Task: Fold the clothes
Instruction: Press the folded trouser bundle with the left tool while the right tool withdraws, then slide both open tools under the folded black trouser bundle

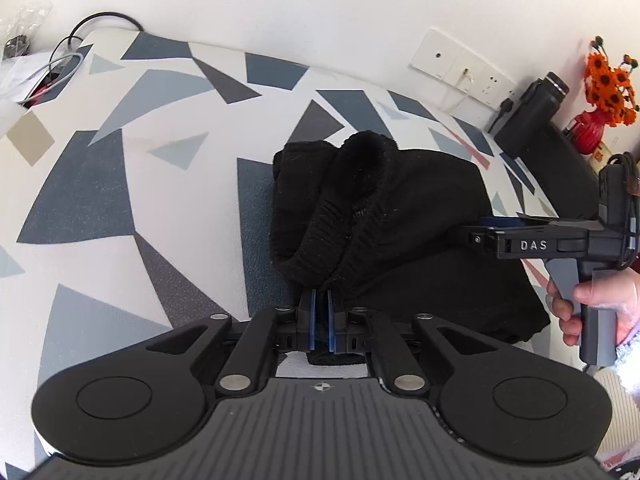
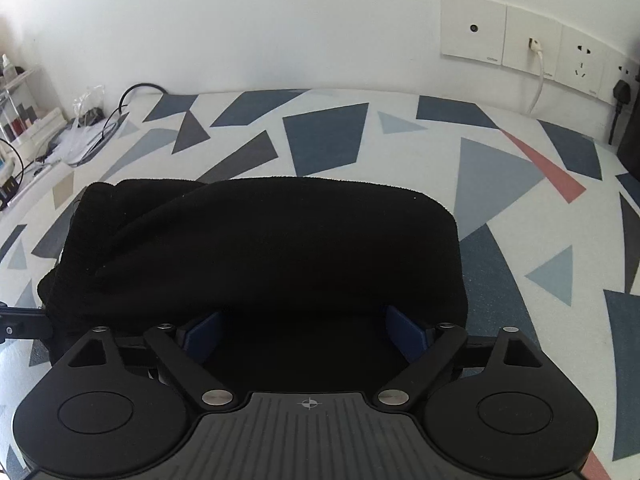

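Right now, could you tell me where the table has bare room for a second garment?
Left of the black sweater, the tablecloth lies bare up to the cables. The right edge is crowded: vase, right gripper.

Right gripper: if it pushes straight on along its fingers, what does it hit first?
The black sweater. The right gripper is open with the folded sweater's near edge already between its pads; depth is unclear, but nothing else lies ahead before the patterned table cover.

"DAS" on right hand-held gripper (image 1: 486, 229)
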`<state>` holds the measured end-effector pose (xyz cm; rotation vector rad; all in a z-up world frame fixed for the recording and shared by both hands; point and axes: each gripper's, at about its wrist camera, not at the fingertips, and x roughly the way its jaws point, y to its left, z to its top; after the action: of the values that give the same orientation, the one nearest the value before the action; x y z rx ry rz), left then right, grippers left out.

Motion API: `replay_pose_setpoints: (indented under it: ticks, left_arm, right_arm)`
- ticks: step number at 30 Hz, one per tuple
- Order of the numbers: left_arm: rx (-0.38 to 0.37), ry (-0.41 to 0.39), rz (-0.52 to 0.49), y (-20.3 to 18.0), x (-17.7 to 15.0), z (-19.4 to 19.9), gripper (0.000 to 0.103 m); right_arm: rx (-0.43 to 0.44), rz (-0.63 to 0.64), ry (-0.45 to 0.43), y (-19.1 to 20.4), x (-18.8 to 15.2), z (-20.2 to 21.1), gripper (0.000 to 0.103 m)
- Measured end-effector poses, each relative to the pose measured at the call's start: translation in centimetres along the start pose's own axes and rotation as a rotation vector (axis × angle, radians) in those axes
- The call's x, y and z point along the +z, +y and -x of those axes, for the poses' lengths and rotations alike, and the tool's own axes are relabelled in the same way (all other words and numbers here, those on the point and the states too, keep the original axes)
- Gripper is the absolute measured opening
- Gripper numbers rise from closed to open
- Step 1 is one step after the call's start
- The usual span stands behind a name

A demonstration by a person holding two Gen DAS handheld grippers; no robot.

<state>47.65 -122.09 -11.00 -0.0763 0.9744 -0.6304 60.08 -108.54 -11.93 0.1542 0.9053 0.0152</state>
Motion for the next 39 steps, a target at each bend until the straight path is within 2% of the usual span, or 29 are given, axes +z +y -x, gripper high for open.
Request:
replay_pose_setpoints:
  ticks: [1,3,4,5,6,7,10,14,18,21,23,25,29,33,39]
  left_arm:
    - [0.029,0.003,-0.008,-0.2,0.1,0.0,0.036]
    - [0.069,-0.016,-0.031,-0.7,0.3,0.6,0.062]
    - [0.059,-0.038,-0.029,-0.9,0.5,1.0,0.064]
    - [0.046,-0.061,-0.026,-1.1,0.8,1.5,0.065]
    - [0.053,-0.082,-0.027,-1.6,1.3,1.7,0.069]
    - [0.063,-0.103,-0.028,-2.1,1.8,1.9,0.076]
    - [0.09,-0.145,-0.082,-4.3,3.4,0.8,0.093]
    - [0.163,-0.143,-0.151,-6.9,5.5,-2.7,0.093]
    - [0.336,-0.073,-0.075,-5.0,6.8,-6.9,0.093]
    - [0.262,-0.014,0.076,-1.9,6.1,-7.8,0.093]
    - [0.233,-0.009,0.103,-1.2,5.6,-7.4,0.095]
    - [0.226,0.01,0.091,-1.1,5.3,-7.2,0.102]
    - [0.251,0.053,0.021,-1.9,5.1,-7.5,0.103]
    - [0.275,0.081,0.003,-3.2,4.8,-7.8,0.103]
    - [0.285,0.065,0.007,-3.4,4.4,-7.7,0.103]
  right_arm:
    - [-0.003,0.003,0.003,0.1,0.0,0.0,0.089]
    - [-0.011,0.001,-0.008,0.2,0.2,0.6,0.09]
    - [-0.012,0.0,-0.027,0.2,0.2,1.2,0.092]
    - [-0.014,-0.001,-0.05,0.2,0.2,1.8,0.1]
    - [-0.02,-0.004,-0.086,0.0,0.2,2.6,0.102]
    - [-0.026,-0.014,-0.121,-0.3,0.1,3.4,0.102]
    - [-0.038,-0.082,-0.148,-2.0,-0.5,4.9,0.102]
    - [-0.068,-0.162,-0.108,-4.5,-1.7,4.7,0.102]
    - [-0.09,-0.151,-0.082,-4.8,-2.8,4.2,0.102]
    - [-0.099,-0.133,-0.076,-4.6,-3.4,4.0,0.102]
    - [-0.087,-0.135,-0.075,-4.8,-3.7,4.1,0.102]
    - [-0.065,-0.148,-0.073,-5.1,-3.9,4.1,0.102]
    - [-0.055,-0.16,-0.036,-5.5,-4.1,3.4,0.102]
    - [-0.057,-0.164,0.004,-5.1,-3.8,2.3,0.102]
    - [-0.084,-0.138,-0.009,-4.1,-3.7,1.6,0.102]
